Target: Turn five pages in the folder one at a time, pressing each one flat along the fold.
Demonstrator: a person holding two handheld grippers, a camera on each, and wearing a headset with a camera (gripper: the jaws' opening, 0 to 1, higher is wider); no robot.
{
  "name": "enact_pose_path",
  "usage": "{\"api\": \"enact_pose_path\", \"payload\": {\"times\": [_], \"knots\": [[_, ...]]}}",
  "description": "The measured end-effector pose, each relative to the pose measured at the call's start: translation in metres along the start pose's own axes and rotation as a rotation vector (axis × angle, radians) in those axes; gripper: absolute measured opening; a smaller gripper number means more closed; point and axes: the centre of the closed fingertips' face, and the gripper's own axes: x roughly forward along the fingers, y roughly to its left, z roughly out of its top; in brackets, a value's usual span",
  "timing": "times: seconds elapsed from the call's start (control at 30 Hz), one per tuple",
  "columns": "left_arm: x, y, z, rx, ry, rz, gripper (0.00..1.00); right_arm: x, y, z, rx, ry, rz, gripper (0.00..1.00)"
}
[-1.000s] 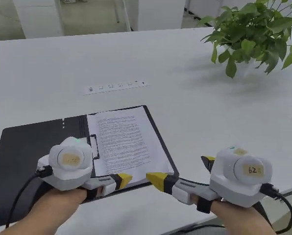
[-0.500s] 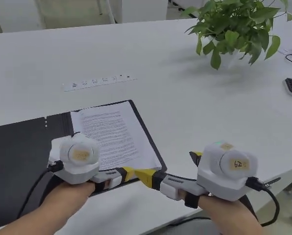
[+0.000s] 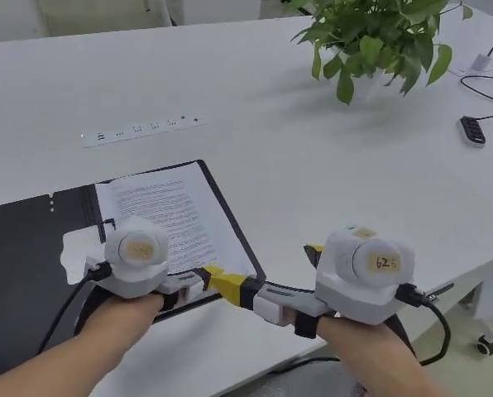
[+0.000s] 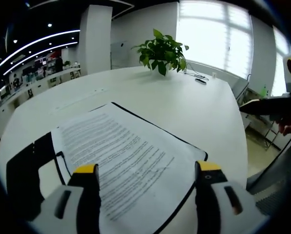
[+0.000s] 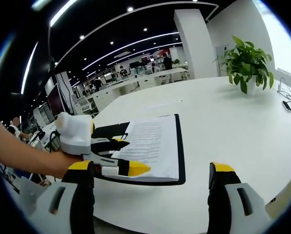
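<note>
Left tongs spread wide over top page; right tongs spread, empty, near its front corner. Seemingly lining up page turn, nothing pinched. Next: nip one sheet only, swing left, press along fold. Folder open, black, flat at desk near edge; printed pages on right half.

One folder, two grippers, one potted plant

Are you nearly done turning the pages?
Done: the folder lies open, its top page flat. How many were turned, I cannot tell. In hand: nothing; the left gripper and right gripper are both open near the folder's front edge, no page lifted. Left: gripping a page, turning it, pressing the fold.
</note>
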Motion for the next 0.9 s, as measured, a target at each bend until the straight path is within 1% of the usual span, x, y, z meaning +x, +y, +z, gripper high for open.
{"api": "enact_pose_path", "payload": {"times": [0.13,0.2,0.33,0.37,0.47,0.53,0.6,0.73,0.8,0.9], "knots": [[0.007,-0.001,0.0,-0.012,-0.001,0.008,0.79,0.001,-0.001,0.003,0.0,-0.002,0.0,0.98],[0.01,-0.001,-0.004,-0.004,0.01,0.02,0.77,0.002,-0.002,0.005,0.002,-0.006,0.0,0.98],[0.014,-0.005,-0.009,-0.012,0.021,0.024,0.76,0.005,-0.004,0.006,-0.001,0.0,-0.001,0.97],[0.014,-0.007,-0.01,-0.006,0.023,0.03,0.76,0.006,-0.004,0.007,-0.001,-0.001,0.0,0.97],[0.016,-0.007,-0.016,0.02,0.032,0.049,0.74,0.008,-0.004,0.007,-0.006,0.005,0.001,0.97],[0.017,-0.006,-0.017,0.037,0.03,0.067,0.72,0.009,-0.003,0.007,-0.006,0.007,0.002,0.97],[0.017,-0.005,-0.018,0.047,0.028,0.075,0.69,0.01,-0.003,0.007,-0.008,0.008,0.002,0.97],[0.016,-0.006,-0.019,0.065,0.002,0.072,0.63,0.012,-0.004,0.007,-0.008,0.013,0.002,0.97],[0.016,-0.009,-0.02,0.071,-0.016,0.059,0.6,0.013,-0.004,0.007,-0.007,0.018,0.003,0.96],[0.015,-0.014,-0.02,0.075,-0.047,0.032,0.53,0.015,-0.003,0.006,-0.01,0.026,0.006,0.96]]}}
